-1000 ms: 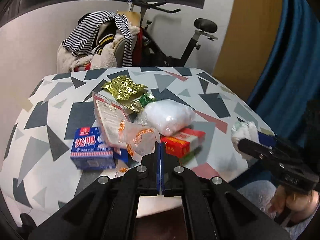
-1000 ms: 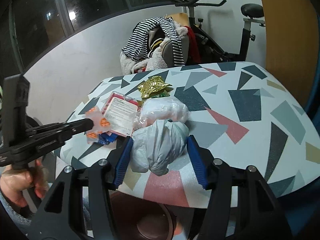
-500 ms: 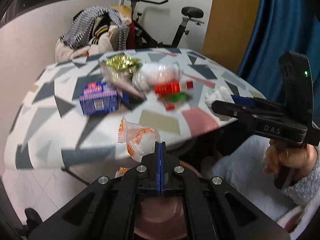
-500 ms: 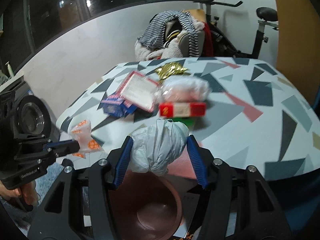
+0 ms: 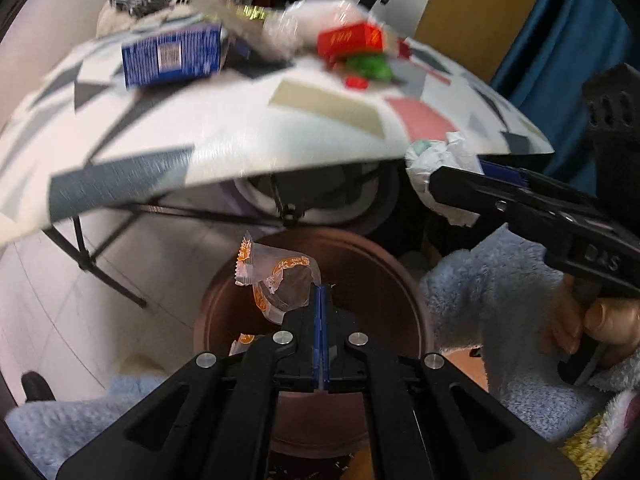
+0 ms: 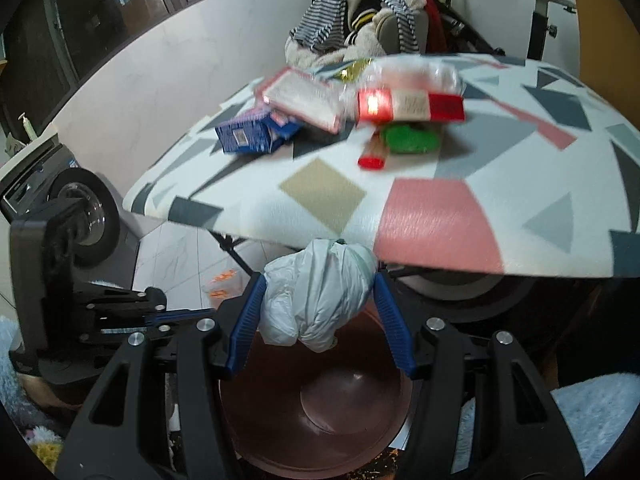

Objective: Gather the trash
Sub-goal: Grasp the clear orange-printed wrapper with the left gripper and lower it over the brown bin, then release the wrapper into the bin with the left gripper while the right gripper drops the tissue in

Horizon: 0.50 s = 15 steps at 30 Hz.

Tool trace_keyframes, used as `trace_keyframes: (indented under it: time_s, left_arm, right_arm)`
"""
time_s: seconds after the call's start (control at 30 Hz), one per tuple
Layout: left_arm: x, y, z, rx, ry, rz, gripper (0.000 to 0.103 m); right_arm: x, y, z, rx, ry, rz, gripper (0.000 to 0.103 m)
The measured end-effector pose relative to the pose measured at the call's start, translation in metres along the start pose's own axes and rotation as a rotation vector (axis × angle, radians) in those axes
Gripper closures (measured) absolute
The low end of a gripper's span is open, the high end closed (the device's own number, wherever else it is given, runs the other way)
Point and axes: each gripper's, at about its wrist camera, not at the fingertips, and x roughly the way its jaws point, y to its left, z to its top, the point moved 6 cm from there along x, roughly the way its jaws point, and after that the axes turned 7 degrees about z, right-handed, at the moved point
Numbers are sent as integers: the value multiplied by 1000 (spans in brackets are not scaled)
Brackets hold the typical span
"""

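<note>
My left gripper is shut on a clear wrapper with orange print, held over the brown bin below the table edge. My right gripper is shut on a knotted white plastic bag and hangs above the same brown bin. In the left wrist view the right gripper and its white bag come in from the right. On the patterned table lie a blue box, a red box, a green piece and other wrappers.
The table's near edge overhangs the bin, with thin black legs beneath. Light blue fleece sleeves flank the bin. A clothes-laden chair and exercise bike stand behind; a blue curtain hangs right.
Both grippers have come back off the table and sunk below its near edge, each keeping its load. The brown bin now fills the lower part of both views.
</note>
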Motion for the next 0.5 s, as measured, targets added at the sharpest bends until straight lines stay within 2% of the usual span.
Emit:
trace_keyframes:
  time_s: [0.17,0.33,0.37,0.47,0.5]
  left_arm:
    - [27,6,-10,-27,96,-3,102]
    - [30,4,-14,-5,106,-5,100]
    - [31,3,-14,-4,109,-6,96]
    - [31,1,-14,-1,106,6,71]
    - [30,1,-13,-2,100,8,67]
  right_arm:
    - [18,-4,-9,7,54,-2,46]
    - [29,-4,-15,7,94,-5,46]
    - [32,-3,-17,4,103,-5,46]
    - [36,-1,-19,-4,116,-8,46]
    - [36,0,-20,-6,118,-7,46]
